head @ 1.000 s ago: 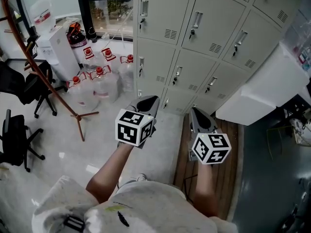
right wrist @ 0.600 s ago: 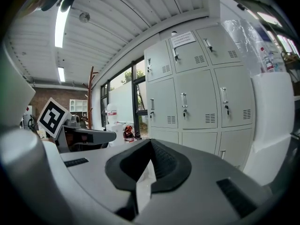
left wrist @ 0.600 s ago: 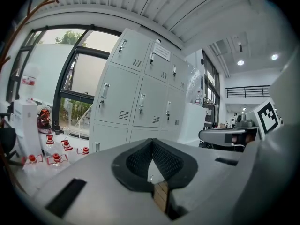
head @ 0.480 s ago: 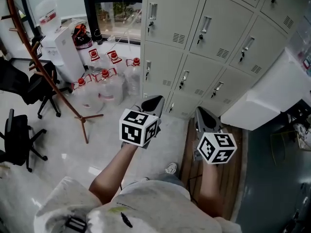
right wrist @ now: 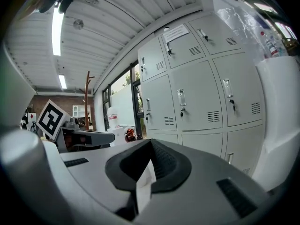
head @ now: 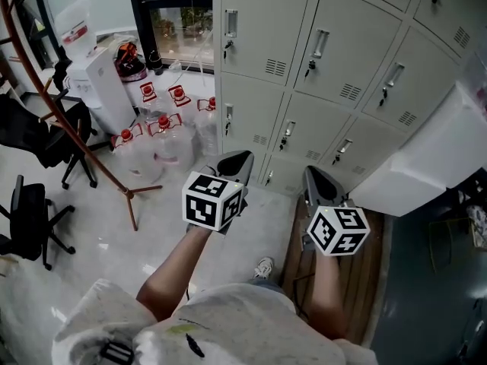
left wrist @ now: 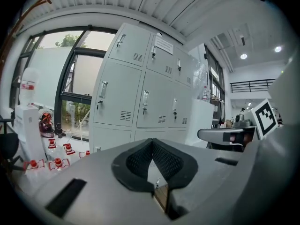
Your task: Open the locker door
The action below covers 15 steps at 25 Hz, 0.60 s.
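The left hand-held gripper (head: 235,160) has its jaws brought together at the tips with nothing between them, and the right hand-held gripper (head: 315,177) is closed and empty in the same way. Each gripper view shows only a thin slit below the meeting pads. Both hang side by side in the air, touching nothing, noses toward 12 o'clock, where the bank of lockers (head: 304,67) stands with every locker door (head: 251,109) shut and keys hanging from the locks. Only the head view gives the floor (head: 152,234). It also shows the person's forearms and a shoe (head: 264,267) at 6 o'clock. The left gripper view alone shows a paper label (left wrist: 164,45) on an upper door, and catches the right gripper's marker cube (left wrist: 266,117) at 3 o'clock. The right gripper view alone shows a ceiling strip light (right wrist: 57,27) at 11 o'clock and the left gripper's marker cube (right wrist: 50,118) at 9 o'clock. Pale floor lies open between the gripper noses and the lowest doors. At 10 o'clock of the left gripper, red-capped water bottles (head: 163,131) crowd the lockers' left end below the window (head: 179,29), with a white water dispenser (head: 95,82) beyond them. A brown coat stand (head: 76,120) plants its foot at 9 o'clock, and office chairs (head: 30,219) stand farther out. At 3 o'clock of the right gripper, the corner of a white unit (head: 426,150) juts out near it, covering the lockers' lower right doors, above a strip of wooden flooring (head: 365,257).
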Each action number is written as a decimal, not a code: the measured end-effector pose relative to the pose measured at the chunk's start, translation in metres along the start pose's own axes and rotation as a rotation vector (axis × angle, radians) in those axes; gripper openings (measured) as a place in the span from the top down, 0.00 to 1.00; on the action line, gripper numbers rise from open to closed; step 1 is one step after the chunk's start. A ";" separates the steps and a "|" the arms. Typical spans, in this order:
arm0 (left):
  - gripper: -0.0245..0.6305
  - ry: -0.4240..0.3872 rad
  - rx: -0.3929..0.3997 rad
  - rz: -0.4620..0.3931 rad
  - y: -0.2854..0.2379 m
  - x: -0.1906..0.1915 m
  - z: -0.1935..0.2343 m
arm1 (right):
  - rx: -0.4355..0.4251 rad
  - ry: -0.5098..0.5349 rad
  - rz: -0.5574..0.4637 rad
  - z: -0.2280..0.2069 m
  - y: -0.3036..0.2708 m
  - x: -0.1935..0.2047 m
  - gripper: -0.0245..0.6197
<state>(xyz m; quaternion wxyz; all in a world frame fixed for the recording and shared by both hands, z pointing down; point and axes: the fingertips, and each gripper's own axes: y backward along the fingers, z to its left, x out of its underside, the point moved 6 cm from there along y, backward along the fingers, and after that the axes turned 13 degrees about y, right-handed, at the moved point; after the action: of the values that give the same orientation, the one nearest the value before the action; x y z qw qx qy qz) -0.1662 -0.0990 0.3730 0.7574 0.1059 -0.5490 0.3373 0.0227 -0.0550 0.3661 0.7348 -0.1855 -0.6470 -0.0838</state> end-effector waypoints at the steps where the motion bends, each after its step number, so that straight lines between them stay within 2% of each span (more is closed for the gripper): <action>1: 0.95 0.000 -0.004 -0.003 -0.009 -0.003 0.000 | -0.004 -0.002 -0.002 -0.008 -0.006 0.000 0.96; 15: 0.95 0.005 -0.072 -0.006 -0.122 -0.027 -0.009 | -0.093 -0.035 -0.015 -0.111 -0.078 0.002 0.96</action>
<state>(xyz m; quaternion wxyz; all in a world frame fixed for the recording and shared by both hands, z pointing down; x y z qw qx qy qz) -0.0876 -0.1959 0.3711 0.7631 0.0792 -0.5586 0.3152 0.0967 -0.1691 0.3704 0.7132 -0.2162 -0.6566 -0.1157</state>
